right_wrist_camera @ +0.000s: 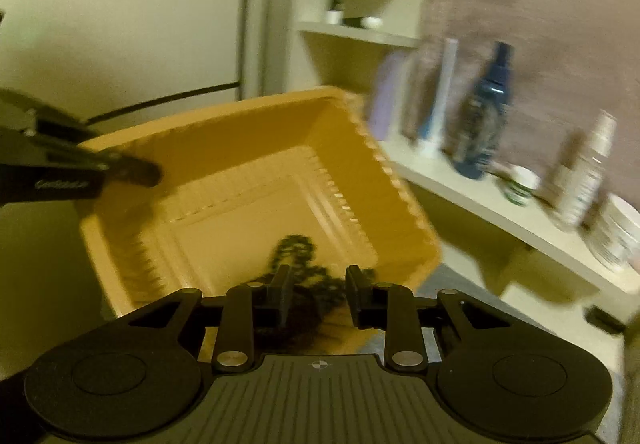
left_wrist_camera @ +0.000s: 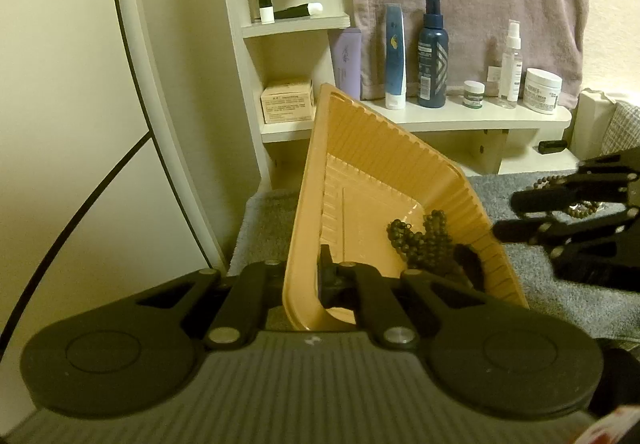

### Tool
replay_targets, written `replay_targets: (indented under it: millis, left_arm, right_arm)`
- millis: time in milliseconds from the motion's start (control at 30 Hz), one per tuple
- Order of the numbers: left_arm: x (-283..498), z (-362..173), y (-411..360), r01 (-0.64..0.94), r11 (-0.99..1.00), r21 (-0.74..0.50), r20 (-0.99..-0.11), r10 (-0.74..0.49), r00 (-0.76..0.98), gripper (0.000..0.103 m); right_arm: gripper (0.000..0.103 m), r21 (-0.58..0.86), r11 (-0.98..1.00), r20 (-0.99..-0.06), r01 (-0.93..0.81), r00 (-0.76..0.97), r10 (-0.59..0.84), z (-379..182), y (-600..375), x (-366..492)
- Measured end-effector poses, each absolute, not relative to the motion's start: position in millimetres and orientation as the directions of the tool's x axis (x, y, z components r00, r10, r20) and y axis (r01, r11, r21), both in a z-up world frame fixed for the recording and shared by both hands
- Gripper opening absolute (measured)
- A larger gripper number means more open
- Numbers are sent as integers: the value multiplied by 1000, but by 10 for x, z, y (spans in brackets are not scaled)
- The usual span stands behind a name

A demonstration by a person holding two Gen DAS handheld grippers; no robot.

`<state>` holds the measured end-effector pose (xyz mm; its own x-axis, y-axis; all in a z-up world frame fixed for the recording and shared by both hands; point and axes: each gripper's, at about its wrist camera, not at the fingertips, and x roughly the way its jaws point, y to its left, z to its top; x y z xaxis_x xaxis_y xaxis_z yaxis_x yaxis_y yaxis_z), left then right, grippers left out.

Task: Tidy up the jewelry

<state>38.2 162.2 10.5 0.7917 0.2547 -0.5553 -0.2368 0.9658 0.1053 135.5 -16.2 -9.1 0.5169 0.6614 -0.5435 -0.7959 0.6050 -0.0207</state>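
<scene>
Tan tray (left_wrist_camera: pixel 320 179) rim clamped, left view only.

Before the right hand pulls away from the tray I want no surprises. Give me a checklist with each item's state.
1. Left tongs clamped on the orange tray rim: ok.
2. Tray held tilted off the grey towel: ok.
3. Dark bead strands lying inside the tray: ok.
4. Right tongs open, pads off the beads: ok.
5. No strand snagged on the right tongs: cannot tell, that view is blurred.
6. More beads behind the right tongs, still to collect: not ok.
</scene>
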Motion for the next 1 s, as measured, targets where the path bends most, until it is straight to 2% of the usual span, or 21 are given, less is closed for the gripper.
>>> replay_targets:
  millis: [567,1000]
  left_arm:
    - [379,96,1622,-236,965,114,-553,259,792,5]
    - [379,107,1598,-235,964,123,-553,263,791,5]
  right_arm:
    - [31,41,867,-596,-497,684,420,-551,-1218,1449]
    - [31,-65,917,-593,-394,754,283,-631,-1672,1811]
